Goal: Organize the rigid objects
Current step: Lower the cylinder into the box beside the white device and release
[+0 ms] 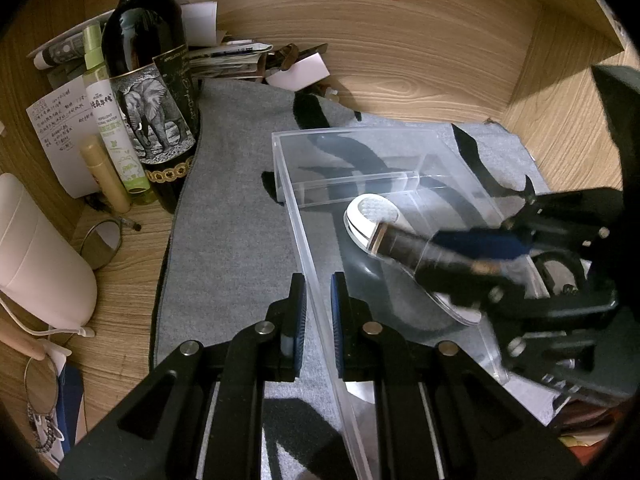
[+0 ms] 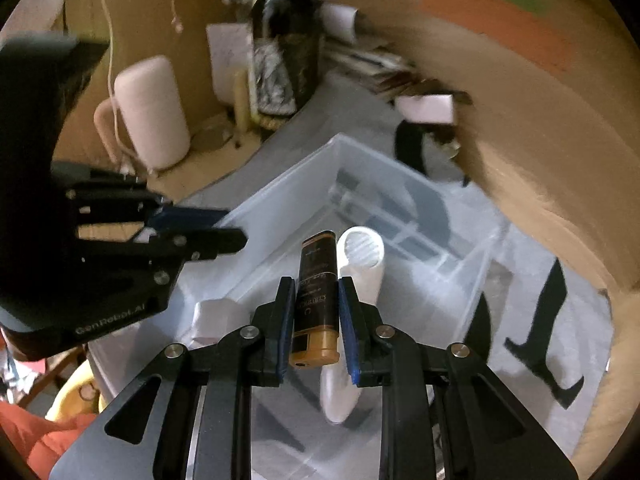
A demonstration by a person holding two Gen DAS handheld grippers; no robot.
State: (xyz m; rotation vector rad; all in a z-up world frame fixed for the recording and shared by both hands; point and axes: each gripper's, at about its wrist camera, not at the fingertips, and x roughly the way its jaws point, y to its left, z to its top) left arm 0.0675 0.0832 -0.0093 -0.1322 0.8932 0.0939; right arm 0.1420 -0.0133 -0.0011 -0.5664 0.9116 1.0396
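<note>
Sitting between right claw (image 2: 313, 312) pads, tube (image 2: 316, 300) (clamped)

"GenRobot.AI" marks the left gripper (image 2: 224, 236); "REPELLENT" shows on the spray bottle (image 1: 116, 128).

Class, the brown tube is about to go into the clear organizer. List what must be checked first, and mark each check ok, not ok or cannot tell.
1. Right hand-held gripper clamps the brown tube: ok.
2. Left hand-held gripper grips the wall of the clear organizer: ok.
3. Tube is over the organizer: ok.
4. White oval item already lies in that compartment; room beside it: cannot tell.
5. Wine bottle stands apart from the organizer: ok.
</note>
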